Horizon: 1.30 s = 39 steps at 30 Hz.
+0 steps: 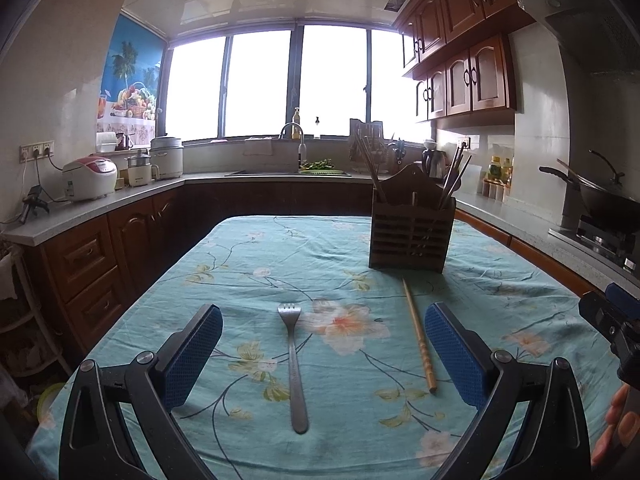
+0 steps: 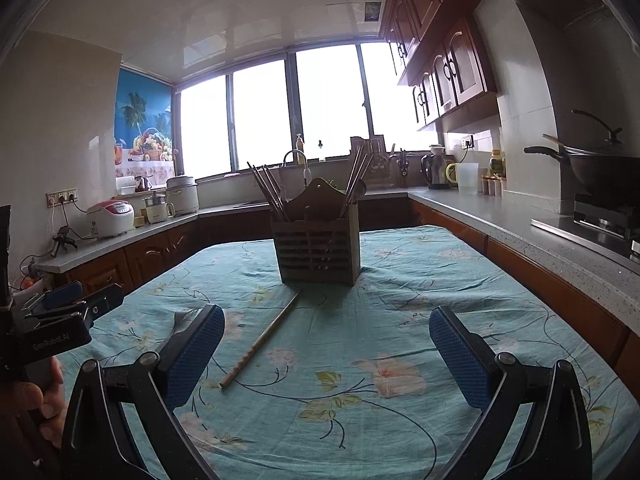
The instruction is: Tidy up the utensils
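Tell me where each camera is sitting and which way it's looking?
Left wrist: on the left claw, facing the windows across the table; fork lies between its open fingers; the right claw and a hand's fingers show at the right edge.
Right wrist: on the right claw, facing the utensil holder; the left claw and hand show at left.
Both see the chopstick, holder, tablecloth.

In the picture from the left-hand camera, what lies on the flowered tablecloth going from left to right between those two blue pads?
Left blue pad → fork → chopstick → right blue pad. Both utensils lie flat on the tablecloth, apart from each other.
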Available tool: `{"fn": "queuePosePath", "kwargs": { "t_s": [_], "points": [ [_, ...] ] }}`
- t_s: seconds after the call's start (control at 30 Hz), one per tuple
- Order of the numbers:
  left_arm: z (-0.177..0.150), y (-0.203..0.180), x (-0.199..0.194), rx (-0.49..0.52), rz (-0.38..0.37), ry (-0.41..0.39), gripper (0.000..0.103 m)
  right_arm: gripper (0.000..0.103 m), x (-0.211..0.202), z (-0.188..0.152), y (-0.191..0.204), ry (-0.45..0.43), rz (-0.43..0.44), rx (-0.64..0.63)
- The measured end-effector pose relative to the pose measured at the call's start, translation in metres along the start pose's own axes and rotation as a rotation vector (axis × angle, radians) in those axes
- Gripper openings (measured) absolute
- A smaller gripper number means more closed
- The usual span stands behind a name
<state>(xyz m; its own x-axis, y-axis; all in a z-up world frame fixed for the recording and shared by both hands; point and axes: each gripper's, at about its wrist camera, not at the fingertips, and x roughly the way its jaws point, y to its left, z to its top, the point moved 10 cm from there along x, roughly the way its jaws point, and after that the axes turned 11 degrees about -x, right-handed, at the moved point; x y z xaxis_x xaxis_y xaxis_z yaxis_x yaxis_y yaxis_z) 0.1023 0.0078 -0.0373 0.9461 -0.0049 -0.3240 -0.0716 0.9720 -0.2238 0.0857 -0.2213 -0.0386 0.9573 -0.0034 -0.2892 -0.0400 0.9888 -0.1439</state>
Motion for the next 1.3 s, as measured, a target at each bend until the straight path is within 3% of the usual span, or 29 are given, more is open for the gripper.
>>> {"fn": "queuePosePath", "kwargs": {
  "t_s": [0.47, 1.3],
  "points": [
    [0.000, 0.009, 0.003, 0.011, 0.026, 0.020, 0.102, 0.103, 0.000, -0.001, -0.001, 0.006, 0.006, 0.003],
    [-0.002, 0.004, -0.005, 0.049, 0.036, -0.012, 0.102, 0.103, -0.004, 0.003, -0.003, -0.016, 0.018, 0.003]
  ]
}}
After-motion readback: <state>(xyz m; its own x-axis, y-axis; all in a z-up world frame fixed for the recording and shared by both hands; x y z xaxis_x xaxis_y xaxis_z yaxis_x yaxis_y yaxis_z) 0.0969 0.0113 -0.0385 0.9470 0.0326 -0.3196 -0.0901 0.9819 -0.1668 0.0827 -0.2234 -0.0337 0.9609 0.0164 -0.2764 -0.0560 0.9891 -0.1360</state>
